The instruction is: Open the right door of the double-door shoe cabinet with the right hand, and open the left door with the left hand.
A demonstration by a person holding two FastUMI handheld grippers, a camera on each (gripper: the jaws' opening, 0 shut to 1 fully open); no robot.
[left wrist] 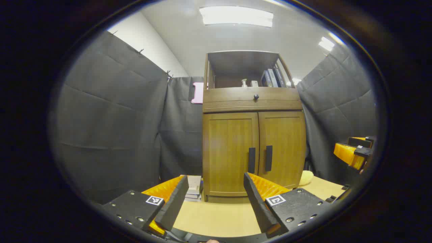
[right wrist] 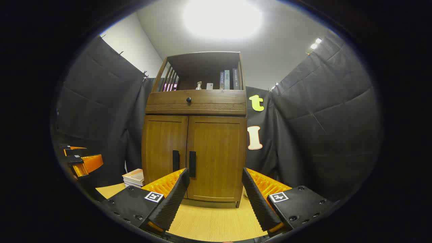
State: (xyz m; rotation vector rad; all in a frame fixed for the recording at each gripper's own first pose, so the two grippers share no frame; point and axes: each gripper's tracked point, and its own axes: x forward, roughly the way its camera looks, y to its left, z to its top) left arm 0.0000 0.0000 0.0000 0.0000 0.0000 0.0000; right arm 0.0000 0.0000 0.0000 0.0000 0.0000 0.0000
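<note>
A wooden shoe cabinet (left wrist: 253,148) (right wrist: 195,152) stands on the table with both doors closed. The left door (left wrist: 231,153) (right wrist: 164,148) and the right door (left wrist: 282,146) (right wrist: 217,157) each carry a black vertical handle near the middle seam: left handle (left wrist: 251,160) (right wrist: 175,160), right handle (left wrist: 268,158) (right wrist: 192,163). My left gripper (left wrist: 216,189) is open, well short of the doors. My right gripper (right wrist: 214,185) is open too, low in front of the right door, apart from it. The right gripper (left wrist: 354,152) appears at the far right of the left gripper view; the left gripper (right wrist: 81,158) sits at the left edge of the right gripper view.
Above the doors sit a drawer with a round knob (left wrist: 256,96) (right wrist: 188,99) and an open shelf holding books (left wrist: 271,78) and a small bottle (left wrist: 244,82). A stack of books (left wrist: 194,187) (right wrist: 134,178) lies left of the cabinet; a yellow object (left wrist: 305,177) lies right of it. The light wooden table (left wrist: 219,216) spreads in front.
</note>
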